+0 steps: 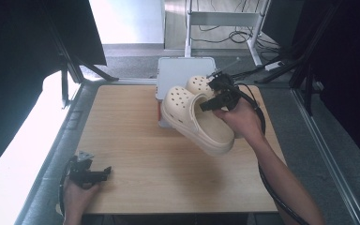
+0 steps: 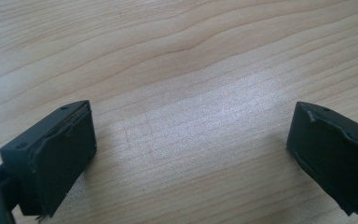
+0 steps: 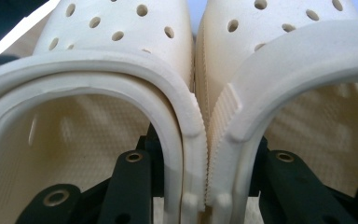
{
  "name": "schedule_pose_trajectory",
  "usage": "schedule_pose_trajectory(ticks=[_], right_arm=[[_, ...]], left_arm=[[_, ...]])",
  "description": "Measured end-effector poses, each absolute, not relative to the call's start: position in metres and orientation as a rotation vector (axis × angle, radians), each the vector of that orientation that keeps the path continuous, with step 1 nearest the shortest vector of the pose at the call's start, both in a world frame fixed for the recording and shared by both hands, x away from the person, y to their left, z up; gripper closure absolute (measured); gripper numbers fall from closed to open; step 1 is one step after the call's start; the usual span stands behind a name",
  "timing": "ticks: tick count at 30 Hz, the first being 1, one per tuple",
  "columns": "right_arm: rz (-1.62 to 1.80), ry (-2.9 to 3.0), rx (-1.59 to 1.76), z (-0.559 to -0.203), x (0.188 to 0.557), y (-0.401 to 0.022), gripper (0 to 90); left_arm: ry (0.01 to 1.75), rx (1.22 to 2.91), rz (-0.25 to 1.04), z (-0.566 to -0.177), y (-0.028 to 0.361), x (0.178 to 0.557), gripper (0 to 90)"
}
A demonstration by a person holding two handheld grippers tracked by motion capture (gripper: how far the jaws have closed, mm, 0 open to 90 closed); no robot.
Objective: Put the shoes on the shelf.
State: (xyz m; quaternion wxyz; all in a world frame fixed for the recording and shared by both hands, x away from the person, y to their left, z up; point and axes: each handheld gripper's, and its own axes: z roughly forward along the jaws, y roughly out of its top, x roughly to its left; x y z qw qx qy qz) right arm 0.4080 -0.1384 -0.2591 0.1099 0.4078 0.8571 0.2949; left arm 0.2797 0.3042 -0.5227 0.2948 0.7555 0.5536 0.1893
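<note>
Two cream clogs with holes hang pressed side by side above the table's far right; the nearer clog (image 1: 197, 119) hides most of the farther one (image 1: 198, 84). My right gripper (image 1: 215, 98) is shut on their adjoining side walls. In the right gripper view, the left clog (image 3: 112, 28) and the right clog (image 3: 279, 32) meet at the middle, with one black finger (image 3: 130, 177) inside each shoe and my right gripper (image 3: 200, 168) clamping both walls. My left gripper (image 1: 101, 173) rests at the table's near left corner. Its jaws stand wide apart over bare wood, so the left gripper (image 2: 191, 149) is open.
A pale grey box (image 1: 178, 70) sits at the far edge of the wooden table (image 1: 136, 140), just behind and partly under the clogs. Dark stands and cables flank the table on the floor, and a white frame (image 1: 225, 18) stands beyond.
</note>
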Motion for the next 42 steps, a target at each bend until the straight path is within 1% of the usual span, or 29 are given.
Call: schedule_pose_trajectory(ticks=[2, 3, 4, 6, 12, 24, 33, 42], right_arm=[[0.858, 2.504, 1.223, -0.258, 0.418, -0.135, 65.7], [0.849, 2.488, 1.251, -0.257, 0.429, -0.131, 65.7], [0.849, 2.488, 1.251, -0.257, 0.429, -0.131, 65.7], [0.837, 2.458, 1.293, -0.257, 0.444, -0.125, 65.7], [0.815, 2.411, 1.367, -0.257, 0.470, -0.113, 65.6], [0.778, 2.292, 1.513, -0.255, 0.507, -0.091, 65.5], [0.785, 2.186, 1.637, -0.263, 0.541, -0.080, 65.6], [0.826, 2.113, 1.726, -0.268, 0.567, -0.074, 65.5]], left_arm=[[1.473, 2.011, 0.503, -0.523, 0.304, 0.280, 1.0], [1.473, 2.011, 0.503, -0.523, 0.304, 0.280, 1.0], [1.473, 2.011, 0.503, -0.523, 0.304, 0.280, 1.0], [1.471, 2.013, 0.505, -0.523, 0.304, 0.280, 0.9], [1.467, 2.015, 0.505, -0.523, 0.304, 0.280, 0.9], [1.467, 2.015, 0.504, -0.523, 0.304, 0.280, 0.9], [1.463, 2.019, 0.499, -0.523, 0.304, 0.280, 0.9], [1.462, 2.021, 0.496, -0.523, 0.304, 0.281, 0.9]])
